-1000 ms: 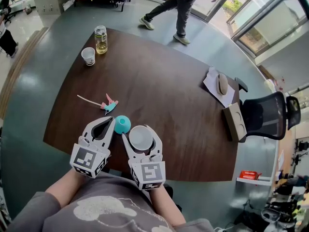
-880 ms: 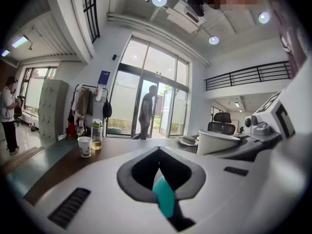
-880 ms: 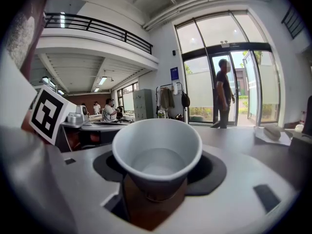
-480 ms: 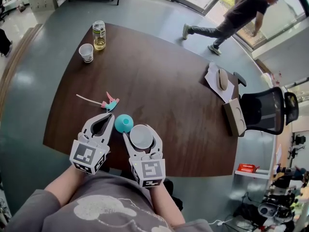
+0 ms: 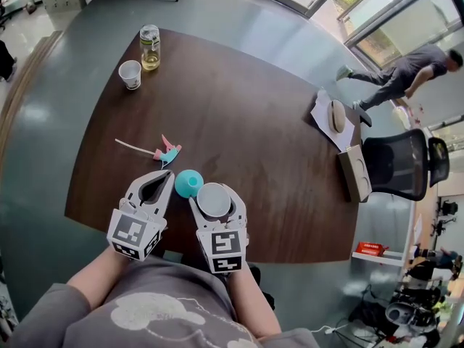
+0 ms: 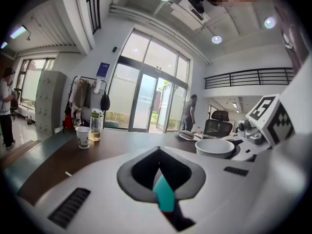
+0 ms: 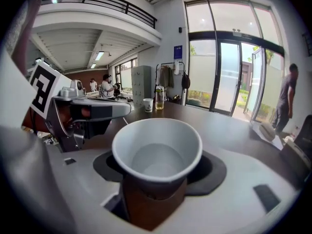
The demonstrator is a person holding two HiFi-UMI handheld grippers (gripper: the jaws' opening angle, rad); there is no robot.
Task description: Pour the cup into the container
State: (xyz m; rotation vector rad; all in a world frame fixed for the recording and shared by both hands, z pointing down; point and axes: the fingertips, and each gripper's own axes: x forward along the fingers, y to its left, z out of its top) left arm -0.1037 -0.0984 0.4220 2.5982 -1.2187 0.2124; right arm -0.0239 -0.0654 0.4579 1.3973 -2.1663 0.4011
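Tongs on the right (image 5: 216, 192) were clenched round a white paper cup (image 5: 213, 202), held upright with its mouth up, over the near edge of the dark surface (image 5: 246, 122). The left tongs (image 5: 167, 175) were pinched together, nothing gripped. Just ahead, between the two, sat the teal container (image 5: 188, 183). Beyond lay a pink-and-teal trinket (image 5: 165, 153); far off, a second cup (image 5: 130, 74) stood beside a bottle (image 5: 150, 48).

We see a dark brown wooden bench (image 5: 246, 129) bearing a paper cup (image 5: 130, 73) just beside a clear bottle of yellowish liquid (image 5: 150, 47) at its far left, a pink-and-teal item with a thin stick (image 5: 163, 152) near a teal round container (image 5: 188, 183) towards the front, and papers (image 5: 322, 125) under a pale oval object (image 5: 336, 116) at the right corner.
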